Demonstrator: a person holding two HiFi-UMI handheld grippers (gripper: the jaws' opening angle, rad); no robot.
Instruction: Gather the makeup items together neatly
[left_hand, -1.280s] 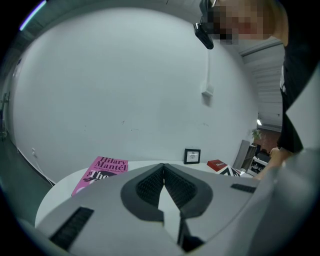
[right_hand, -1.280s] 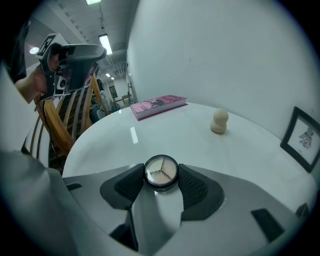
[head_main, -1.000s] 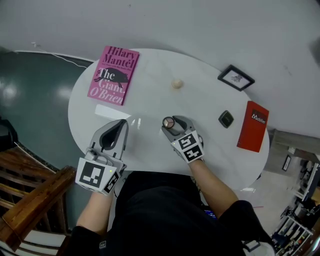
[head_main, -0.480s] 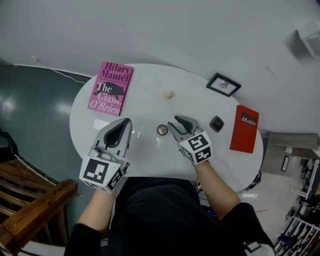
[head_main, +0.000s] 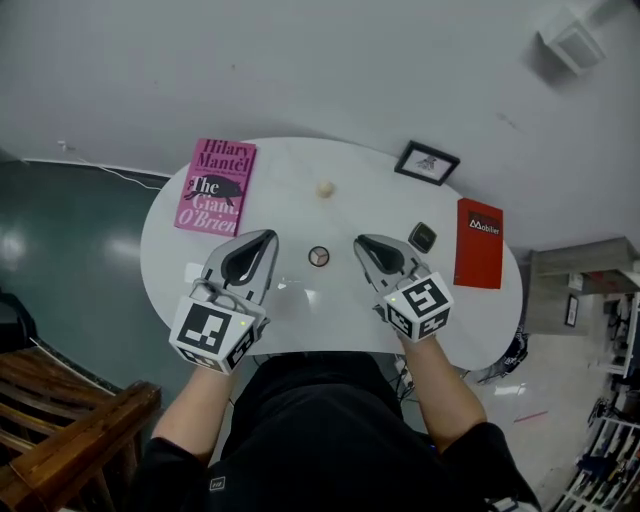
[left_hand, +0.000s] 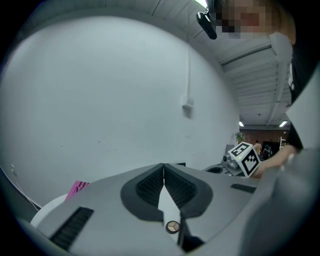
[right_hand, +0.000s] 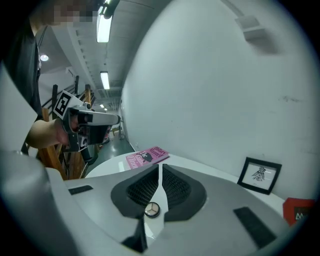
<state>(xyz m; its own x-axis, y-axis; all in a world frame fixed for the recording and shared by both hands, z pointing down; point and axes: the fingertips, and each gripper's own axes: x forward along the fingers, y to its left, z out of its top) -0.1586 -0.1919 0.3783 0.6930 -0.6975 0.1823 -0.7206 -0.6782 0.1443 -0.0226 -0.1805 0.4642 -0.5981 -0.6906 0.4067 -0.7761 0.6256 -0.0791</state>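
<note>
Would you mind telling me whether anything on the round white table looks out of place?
Nothing looks spilled or damaged, but the makeup items lie scattered: the small round compact sits alone at the centre of the white table, the small beige rounded piece farther back, and the dark square compact off to the right, none touching.

We look down on a round white table (head_main: 290, 210). A pink book (head_main: 215, 187) lies at its far left, a small beige ball (head_main: 325, 189) near the far middle, and a framed picture (head_main: 427, 162) and a red booklet (head_main: 479, 243) on the right, with a dark square case (head_main: 423, 237) near the booklet. A round compact (head_main: 319, 257) sits between our left gripper (head_main: 268, 238) and right gripper (head_main: 360, 242), touching neither. Both grippers' jaws are together; the right's have just been closing, with nothing between them.
</note>
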